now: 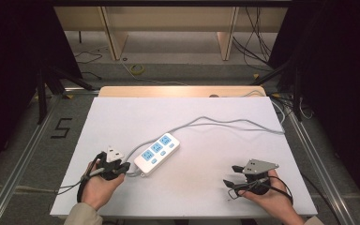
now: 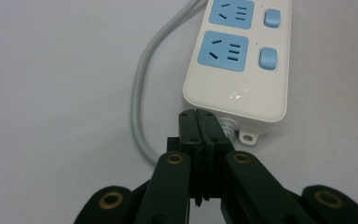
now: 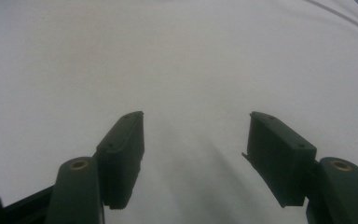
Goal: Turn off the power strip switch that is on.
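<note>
left gripper (image 2: 198, 122) closed beside power strip (image 2: 242, 56) | right gripper (image 3: 196, 140) (jaws apart) low

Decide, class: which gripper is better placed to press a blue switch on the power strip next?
Left. The left gripper, jaws shut, sits at the power strip's cable end. The right gripper rests open over bare table, well apart from the strip.

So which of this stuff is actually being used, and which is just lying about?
In use:
- power strip with its grey cord
- left gripper, shut, right at the strip's cord end
- right gripper, open over bare table

Lying about:
- yellow cable coil on the floor
- black cables beyond the table
</note>
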{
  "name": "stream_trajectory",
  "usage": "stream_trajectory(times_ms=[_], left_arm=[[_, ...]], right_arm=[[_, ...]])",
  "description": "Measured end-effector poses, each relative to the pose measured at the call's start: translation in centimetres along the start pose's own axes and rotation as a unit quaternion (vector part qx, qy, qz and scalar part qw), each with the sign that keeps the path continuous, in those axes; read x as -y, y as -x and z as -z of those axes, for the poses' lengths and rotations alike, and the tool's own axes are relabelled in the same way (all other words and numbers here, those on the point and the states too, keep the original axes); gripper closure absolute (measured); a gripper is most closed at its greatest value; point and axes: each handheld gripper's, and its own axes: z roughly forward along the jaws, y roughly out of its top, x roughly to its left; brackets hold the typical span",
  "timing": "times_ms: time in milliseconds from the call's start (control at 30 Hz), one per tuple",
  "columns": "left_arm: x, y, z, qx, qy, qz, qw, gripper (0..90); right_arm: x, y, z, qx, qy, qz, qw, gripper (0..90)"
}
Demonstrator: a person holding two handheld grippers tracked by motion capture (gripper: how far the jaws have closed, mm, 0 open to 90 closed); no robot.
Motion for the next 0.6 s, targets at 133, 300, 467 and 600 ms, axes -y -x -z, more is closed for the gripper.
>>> stream_trajectory(times_ms=[133, 300, 467, 600], left_arm=[[-0.16, 0.01, -0.1, -0.006, -0.005, -0.003, 1.0, 89.4], [-0.36, 0.06, -0.18, -0.017, -0.01, -0.005, 0.9998, 89.4], [-0.66, 0.11, -0.25, -0.017, -0.01, -0.012, 0.9997, 89.4], [-0.89, 0.2, -0.33, -0.014, -0.013, -0.015, 0.9997, 89.4]], right_arm=[[-0.01, -0.02, 0.01, 0.001, 0.0, 0.001, 1.0, 37.4], [-0.02, -0.03, 0.0, 0.001, 0.0, 0.002, 1.0, 37.3], [-0.02, -0.01, 0.03, 0.002, 0.001, 0.003, 1.0, 37.4], [-0.01, 0.01, 0.05, 0.003, 0.001, 0.002, 1.0, 37.4]])
